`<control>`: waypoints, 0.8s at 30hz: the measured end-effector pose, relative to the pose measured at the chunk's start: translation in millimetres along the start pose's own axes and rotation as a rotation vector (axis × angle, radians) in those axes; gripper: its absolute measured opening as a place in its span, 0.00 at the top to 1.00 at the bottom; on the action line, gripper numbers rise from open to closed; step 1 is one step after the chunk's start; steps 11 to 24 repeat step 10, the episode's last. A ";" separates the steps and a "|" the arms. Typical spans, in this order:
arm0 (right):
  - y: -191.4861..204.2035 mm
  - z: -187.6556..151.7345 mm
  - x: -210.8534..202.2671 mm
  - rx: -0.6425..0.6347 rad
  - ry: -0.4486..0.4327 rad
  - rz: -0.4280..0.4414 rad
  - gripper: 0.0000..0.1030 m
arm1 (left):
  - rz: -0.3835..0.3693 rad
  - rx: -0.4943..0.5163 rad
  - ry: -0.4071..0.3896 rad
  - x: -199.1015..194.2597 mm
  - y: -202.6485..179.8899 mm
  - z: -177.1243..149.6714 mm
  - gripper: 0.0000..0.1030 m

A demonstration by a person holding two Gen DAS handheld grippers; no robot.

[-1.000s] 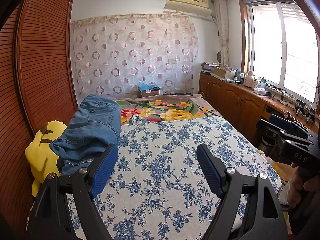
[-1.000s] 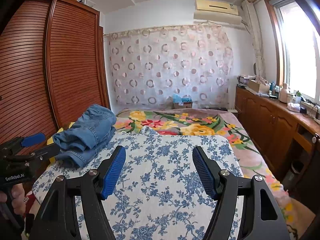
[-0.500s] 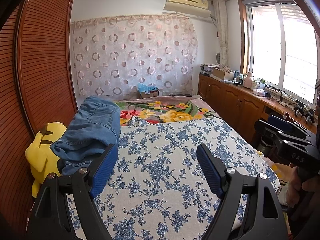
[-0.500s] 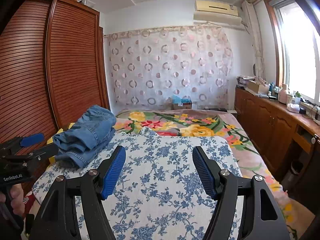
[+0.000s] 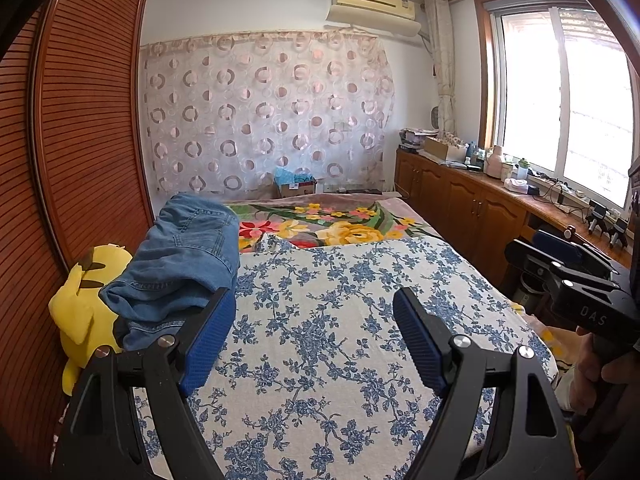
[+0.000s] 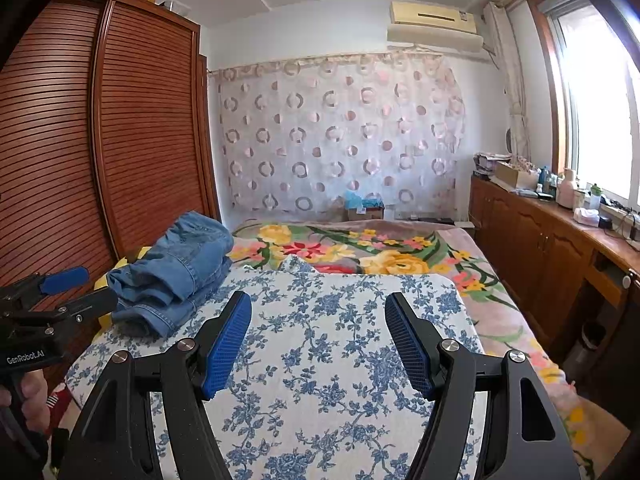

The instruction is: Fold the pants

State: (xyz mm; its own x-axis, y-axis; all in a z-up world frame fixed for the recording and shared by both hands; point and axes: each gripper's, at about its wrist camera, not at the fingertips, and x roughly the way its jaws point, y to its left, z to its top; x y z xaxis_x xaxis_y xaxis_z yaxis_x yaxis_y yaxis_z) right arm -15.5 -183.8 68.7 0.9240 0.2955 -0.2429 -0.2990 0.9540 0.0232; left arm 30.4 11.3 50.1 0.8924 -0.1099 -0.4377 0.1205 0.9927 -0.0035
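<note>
We see a bed (image 5: 472, 276) covered near us by a white sheet with blue flowers (image 5: 320, 340), and farther back by a blanket with large yellow and red blooms (image 5: 344, 228). On the sheet's left edge lies a folded pile of blue jeans (image 5: 184, 264) (partly resting against a yellow plush toy (image 5: 84, 304) beside the wardrobe).

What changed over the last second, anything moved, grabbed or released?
Nothing visibly changed. The left gripper and right gripper hang open and empty over the floral sheet, as before. The jeans lie bunched at the sheet's left edge, on the yellow plush, untouched.
</note>
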 end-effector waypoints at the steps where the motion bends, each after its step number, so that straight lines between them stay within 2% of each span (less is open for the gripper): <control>1: -0.5 0.1 0.0 0.000 0.000 0.000 0.31 | 0.000 -0.001 0.000 0.5 0.9 0.4 0.21; 24: 0.5 0.3 -0.3 0.000 0.000 0.000 0.31 | -0.003 -0.001 0.002 0.0 0.2 0.0 0.21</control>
